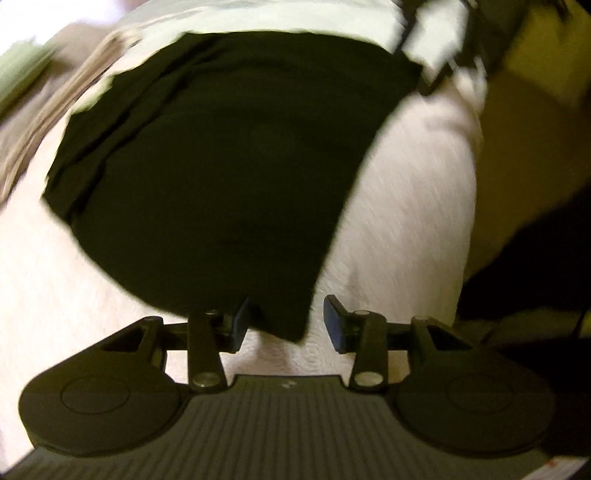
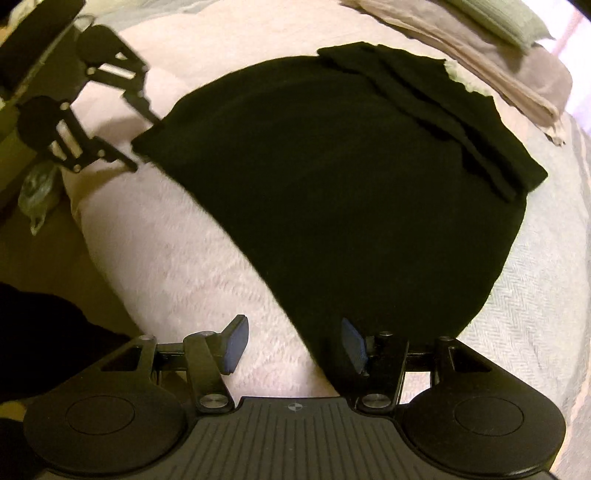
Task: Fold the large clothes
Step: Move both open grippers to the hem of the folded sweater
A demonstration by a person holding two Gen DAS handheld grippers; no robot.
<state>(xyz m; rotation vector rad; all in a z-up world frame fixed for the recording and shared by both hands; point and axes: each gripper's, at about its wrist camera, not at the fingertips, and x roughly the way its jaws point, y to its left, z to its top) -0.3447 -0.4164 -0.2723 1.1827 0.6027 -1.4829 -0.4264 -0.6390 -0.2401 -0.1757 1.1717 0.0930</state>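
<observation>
Two claws point steeply down over a black garment that lies folded and flat on a white fluffy blanket spread across a bed. The left claw hangs at one near corner of the cloth. Its blue pads stand apart, and the corner's tip lies in the gap between them, close against the left-hand pad, with no squeeze that I can make out, so this claw looks released. From the right wrist view the left claw shows again at the far left corner of the garment, both fingers angled down toward the fabric's edge, blurred.

The right claw sits at the opposite near corner with its jaws spread wide. One blue pad hovers over bare blanket; the other lies against the garment's edge, and nothing is pinched, so it too is released.

A narrower folded strip of the same black fabric lies across the garment's far edge. Beyond it, at the bed's far side, rest beige folded linens and a pale green cloth. A pale blue woven bedspread shows right of the blanket.
</observation>
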